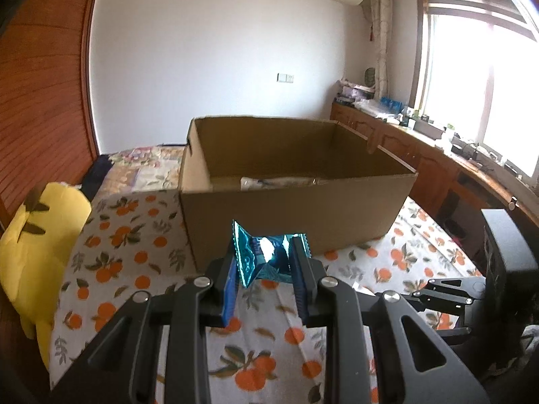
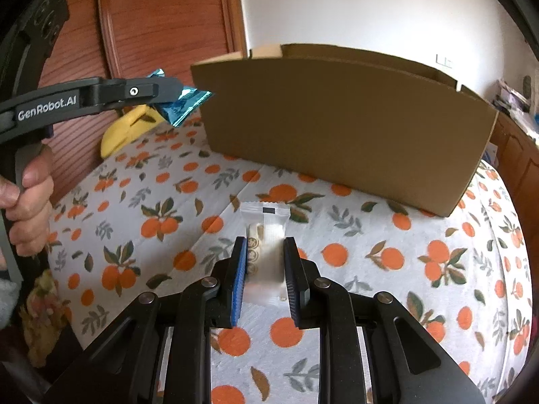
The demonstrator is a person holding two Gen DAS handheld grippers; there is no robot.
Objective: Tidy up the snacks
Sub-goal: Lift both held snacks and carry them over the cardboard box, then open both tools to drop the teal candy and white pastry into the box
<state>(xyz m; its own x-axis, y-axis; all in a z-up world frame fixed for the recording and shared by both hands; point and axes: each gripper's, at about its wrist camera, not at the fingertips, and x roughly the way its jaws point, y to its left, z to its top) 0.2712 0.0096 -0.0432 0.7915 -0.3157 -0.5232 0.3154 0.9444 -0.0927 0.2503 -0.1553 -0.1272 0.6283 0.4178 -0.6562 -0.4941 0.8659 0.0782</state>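
So we're somewhere mid-way on this one, as far as we can judge. The open brown cardboard box (image 1: 296, 181) sits on the orange-print bedsheet (image 2: 370, 252), and there's already at least one pale packet (image 1: 276, 181) lying on its floor (can't tell what else is in there, the near wall hides most of it).

Our left gripper (image 1: 266, 262) is pinching a shiny blue foil snack wrapper (image 1: 266, 256), held up in the air just short of the box's near wall, so that one looks ready to go over the rim. Our right gripper (image 2: 264, 269) has its fingers on either side of a white plastic-wrapped snack bar (image 2: 264, 235) lying on the sheet in front of the box. Whether it's actually squeezing yet, we can't tell.

Left to do: both of these into the box.
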